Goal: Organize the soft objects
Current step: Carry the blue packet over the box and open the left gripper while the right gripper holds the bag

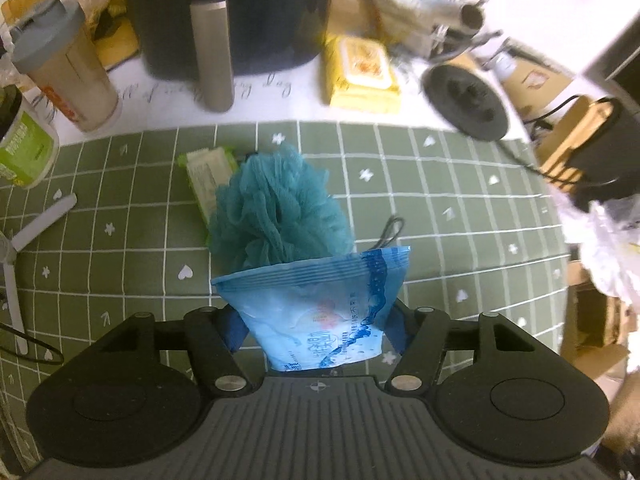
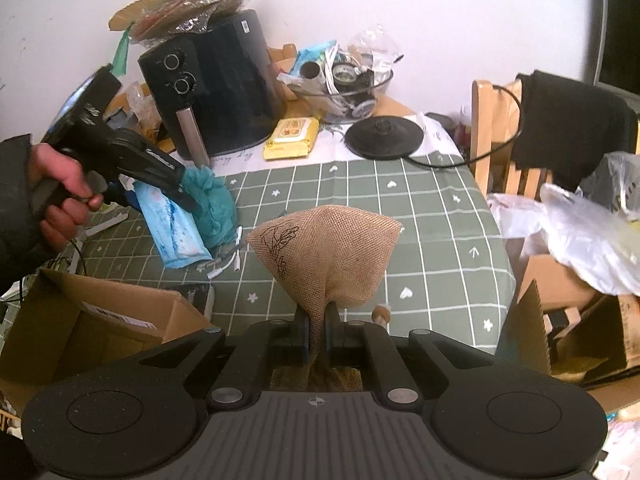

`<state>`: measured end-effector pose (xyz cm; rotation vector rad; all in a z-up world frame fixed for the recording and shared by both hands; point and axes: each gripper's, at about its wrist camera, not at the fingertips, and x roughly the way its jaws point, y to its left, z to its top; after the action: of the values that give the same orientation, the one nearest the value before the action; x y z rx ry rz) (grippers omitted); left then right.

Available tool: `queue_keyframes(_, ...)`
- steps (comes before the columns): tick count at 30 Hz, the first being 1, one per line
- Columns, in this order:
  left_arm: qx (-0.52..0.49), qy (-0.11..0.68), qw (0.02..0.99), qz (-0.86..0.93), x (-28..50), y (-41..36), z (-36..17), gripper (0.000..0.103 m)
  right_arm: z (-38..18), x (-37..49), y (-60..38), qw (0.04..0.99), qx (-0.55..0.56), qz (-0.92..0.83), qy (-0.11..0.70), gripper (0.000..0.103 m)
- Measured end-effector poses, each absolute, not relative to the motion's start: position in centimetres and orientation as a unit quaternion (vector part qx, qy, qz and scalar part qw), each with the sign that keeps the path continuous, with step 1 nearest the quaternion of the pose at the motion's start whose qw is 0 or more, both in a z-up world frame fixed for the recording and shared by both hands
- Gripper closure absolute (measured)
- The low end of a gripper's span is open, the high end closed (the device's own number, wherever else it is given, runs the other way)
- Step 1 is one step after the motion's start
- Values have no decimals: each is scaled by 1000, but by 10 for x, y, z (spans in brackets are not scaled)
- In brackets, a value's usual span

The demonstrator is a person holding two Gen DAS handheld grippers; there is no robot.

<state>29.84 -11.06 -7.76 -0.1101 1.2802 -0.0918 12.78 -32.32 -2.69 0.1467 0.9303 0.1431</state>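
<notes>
Nearest to us in the right wrist view, our right gripper (image 2: 316, 334) has its jaws drawn narrow and pinched on the gathered neck of a tan burlap pouch (image 2: 326, 256), which fans out above them and bears a black scribble on its left face. Below and left of it sits an open cardboard box (image 2: 86, 320) at the edge of the surface (image 2: 420, 240), which is covered by a green checked cloth.

In the left wrist view, our left gripper (image 1: 316, 328) holds a blue tissue pack (image 1: 320, 308) between its blue pads; the jaws stand at a middling width, pressed against the pack's sides, and the pack's far end flares wider than the held end. From the right wrist view, the same pack hangs off the green cloth, below a hand (image 2: 60, 196) that grips the tool.

Just beyond the pack, a teal bath pouf (image 1: 280, 208) rests on the cloth, and a green-edged packet (image 1: 210, 176) lies partly hidden beneath its left side. A white cable (image 2: 224, 266) lies near the pouf.

Farther back, on the white part of the surface, are a yellow wipes pack (image 1: 362, 76), a black round base (image 1: 466, 100) and a black air fryer (image 1: 232, 12).
</notes>
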Motion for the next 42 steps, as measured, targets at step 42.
queue_keyframes(42,-69,525,831,-169,124,-17,19,39,33,105,-237,892,86,182,404,93)
